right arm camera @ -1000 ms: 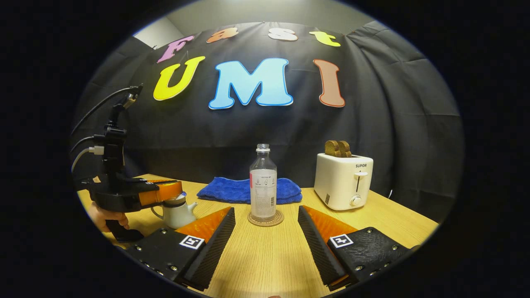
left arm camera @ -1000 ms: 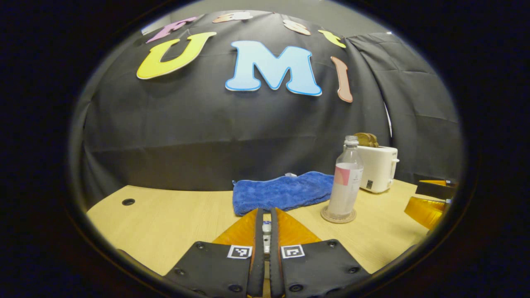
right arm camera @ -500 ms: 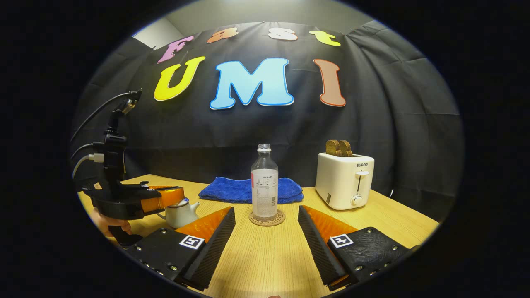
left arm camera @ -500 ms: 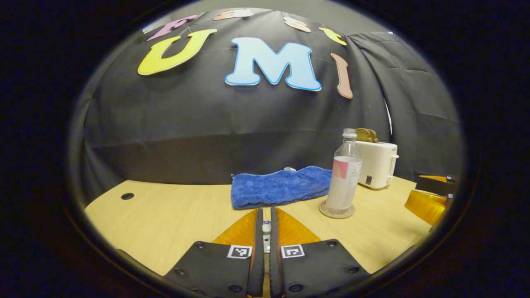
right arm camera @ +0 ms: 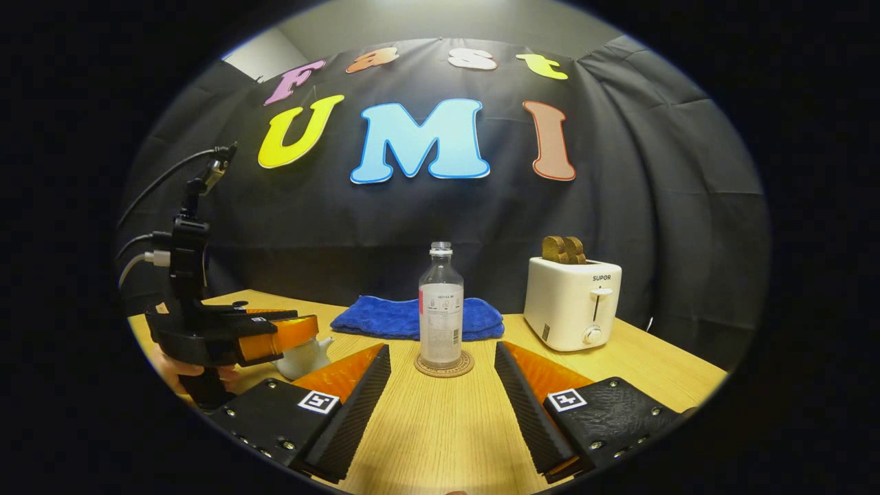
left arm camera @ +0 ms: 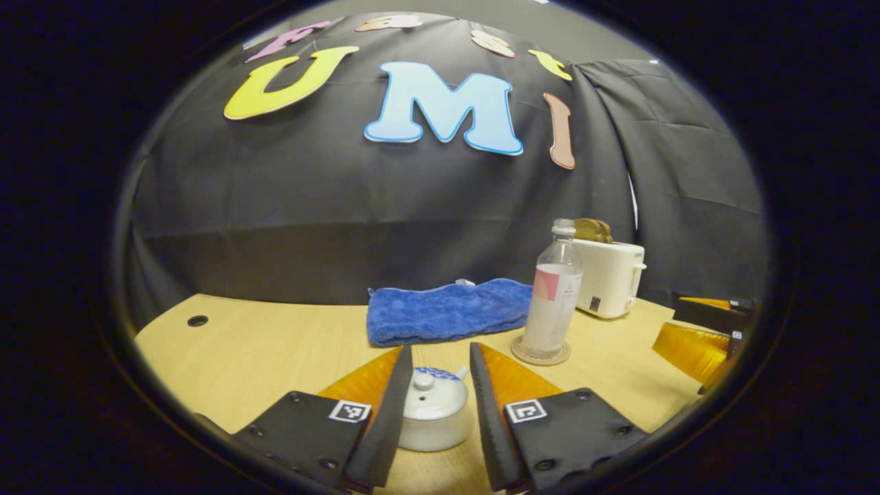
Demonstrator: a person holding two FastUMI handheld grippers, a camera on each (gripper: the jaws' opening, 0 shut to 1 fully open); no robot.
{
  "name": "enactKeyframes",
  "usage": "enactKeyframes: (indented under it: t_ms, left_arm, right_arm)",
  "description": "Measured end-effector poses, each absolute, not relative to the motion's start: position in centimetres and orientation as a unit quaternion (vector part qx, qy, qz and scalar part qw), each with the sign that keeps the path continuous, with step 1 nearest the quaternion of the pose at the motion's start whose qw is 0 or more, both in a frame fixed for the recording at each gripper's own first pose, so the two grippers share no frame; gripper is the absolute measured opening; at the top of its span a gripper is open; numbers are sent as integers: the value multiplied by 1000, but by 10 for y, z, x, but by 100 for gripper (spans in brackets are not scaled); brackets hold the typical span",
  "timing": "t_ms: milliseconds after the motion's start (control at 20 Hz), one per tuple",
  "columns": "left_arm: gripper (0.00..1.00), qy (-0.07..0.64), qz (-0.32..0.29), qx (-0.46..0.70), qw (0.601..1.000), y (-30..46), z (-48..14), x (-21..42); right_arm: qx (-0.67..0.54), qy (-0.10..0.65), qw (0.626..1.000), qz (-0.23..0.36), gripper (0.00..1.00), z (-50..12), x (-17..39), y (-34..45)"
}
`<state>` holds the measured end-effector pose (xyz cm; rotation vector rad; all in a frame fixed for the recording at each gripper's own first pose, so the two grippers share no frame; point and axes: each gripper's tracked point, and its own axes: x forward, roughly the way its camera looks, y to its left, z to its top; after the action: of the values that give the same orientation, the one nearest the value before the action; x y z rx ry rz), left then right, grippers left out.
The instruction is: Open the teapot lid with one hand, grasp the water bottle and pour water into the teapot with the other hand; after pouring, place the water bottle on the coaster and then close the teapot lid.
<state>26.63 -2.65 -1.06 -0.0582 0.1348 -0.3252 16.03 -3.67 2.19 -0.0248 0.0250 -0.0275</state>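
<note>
A small white teapot point(left arm camera: 433, 412) stands on the table with its lid point(left arm camera: 426, 385) seated on it, the knob pointing up. My left gripper point(left arm camera: 440, 350) is open, one finger on each side of the teapot. The clear water bottle point(left arm camera: 552, 302) stands upright and uncapped on a round coaster point(left arm camera: 540, 354). In the right gripper view the bottle point(right arm camera: 441, 309) and coaster point(right arm camera: 444, 365) are straight ahead, a short way beyond my open right gripper point(right arm camera: 443, 349). The left gripper point(right arm camera: 275, 331) hides most of the teapot point(right arm camera: 304, 356) there.
A folded blue towel point(left arm camera: 447, 311) lies behind the teapot and bottle. A white toaster point(right arm camera: 572, 302) with bread in its slots stands at the back right. A hand point(right arm camera: 180, 364) holds the left gripper's handle. The wooden table point(right arm camera: 447, 433) has a cable hole point(left arm camera: 197, 320) far left.
My left gripper, shut on the lid's knob before, has come down and opened, so the lid now sits on the teapot. The right gripper and the bottle have stayed put.
</note>
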Motion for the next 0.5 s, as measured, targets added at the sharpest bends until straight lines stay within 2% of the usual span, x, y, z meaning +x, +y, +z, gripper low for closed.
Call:
enactKeyframes:
  t_ms: [150,350,500]
  left_arm:
    - [73,49,-157,-20,986,-25,2,253]
    - [86,31,-133,-27,990,-6,13,221]
    - [86,21,-108,-18,994,13,16,195]
  right_arm:
    - [-13,15,1000,-10,95,20,158,-33]
    - [-9,11,1000,-1,95,23,150,-22]
    - [-12,5,1000,2,95,26,136,-18]
